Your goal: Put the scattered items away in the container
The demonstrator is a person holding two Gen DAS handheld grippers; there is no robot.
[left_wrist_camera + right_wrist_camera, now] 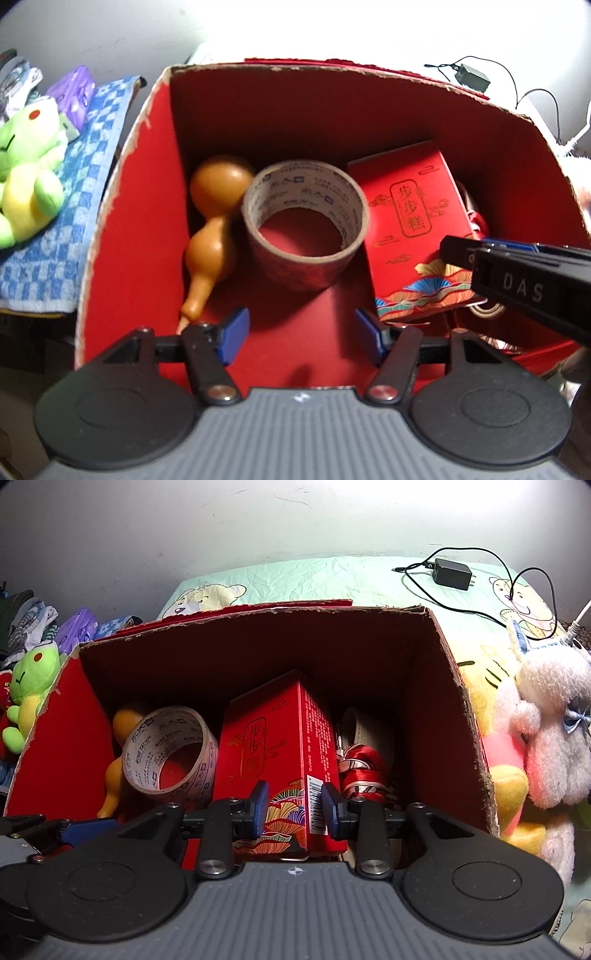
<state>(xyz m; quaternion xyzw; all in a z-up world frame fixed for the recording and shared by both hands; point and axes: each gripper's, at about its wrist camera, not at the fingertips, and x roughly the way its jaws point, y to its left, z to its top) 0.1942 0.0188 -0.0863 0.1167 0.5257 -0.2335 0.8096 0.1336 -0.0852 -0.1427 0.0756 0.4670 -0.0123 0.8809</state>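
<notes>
A red-lined cardboard box (147, 221) (424, 701) holds a brown tape roll (295, 266) (147, 746), an orange gourd (214, 184) (112, 775), a red gift box (406, 206) (266, 731) and red ribbon (362, 771). My left gripper (301, 334) hangs open over the bare red floor near the front wall, nothing between its blue pads. My right gripper (295, 806) stands open just above the gift box's near end, which shows between its pads. In the left wrist view its black fingers (491, 266) reach in from the right.
A green plush frog (29, 166) (29, 686) lies on a blue checked cloth (88, 166) left of the box. White-pink (546, 738) and yellow (480, 686) plush toys press against the box's right wall. A black charger (452, 572) with cable lies on the bedsheet behind.
</notes>
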